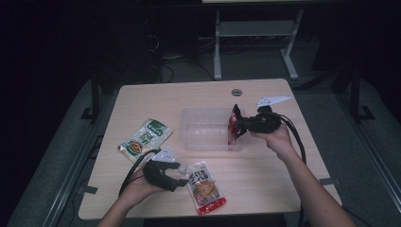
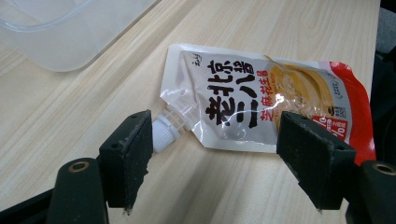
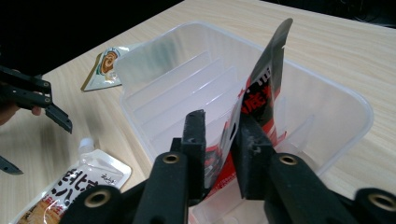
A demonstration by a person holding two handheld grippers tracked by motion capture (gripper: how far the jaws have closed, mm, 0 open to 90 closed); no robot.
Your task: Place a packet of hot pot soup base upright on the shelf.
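Jaws, left gripper [image 2: 212, 154]: standing wide, holding nothing — straddling the spouted sauce pouch [image 2: 261, 100] lying flat on the table [image 2: 70, 102].
Green packet [image 1: 145, 136]: lying left of the clear bin [image 1: 189, 135].
Jaws, right gripper [image 3: 222, 135]: narrow, pads just off the red pouch [image 3: 261, 88] — I'm releasing it upright between the bin's dividers.
Doing it well: I'm keeping my hand level so it doesn't tip.

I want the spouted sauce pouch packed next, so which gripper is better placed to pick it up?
Left. The left gripper hangs open right over the spouted pouch, jaws either side of it. The right gripper is over at the clear bin, with the red packet between its jaws.
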